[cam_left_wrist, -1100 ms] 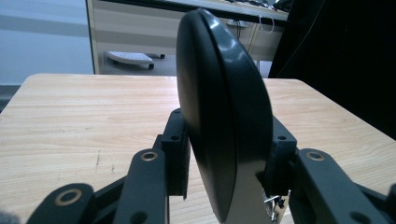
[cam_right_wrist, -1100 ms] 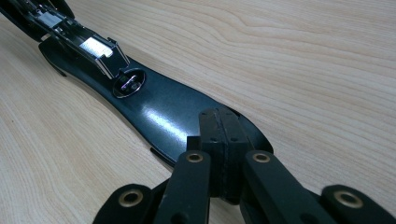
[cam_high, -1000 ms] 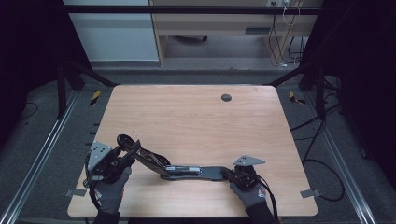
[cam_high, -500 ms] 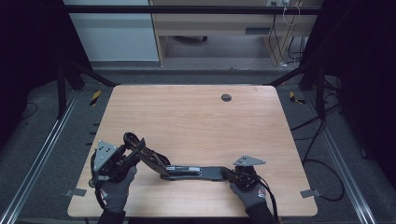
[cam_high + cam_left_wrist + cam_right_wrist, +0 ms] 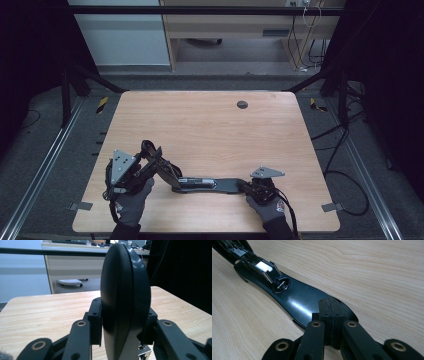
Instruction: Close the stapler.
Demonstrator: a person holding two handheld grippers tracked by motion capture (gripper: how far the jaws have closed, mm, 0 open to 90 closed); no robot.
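Left gripper (image 5: 122, 332) jaws half-closed, clamped on the rounded black plastic top arm (image 5: 125, 302) of a large black stapler (image 5: 200, 182), arm tilted up off the base. Right gripper (image 5: 331, 322) jaws fully shut, pads together, pressing down on the flat glossy base plate (image 5: 297, 300) at its near end. Stapler opened out, base lying along the near edge of the light wooden table (image 5: 210, 130), between both gloved hands. Small dark round grommet (image 5: 242, 104) sits well apart at the far side
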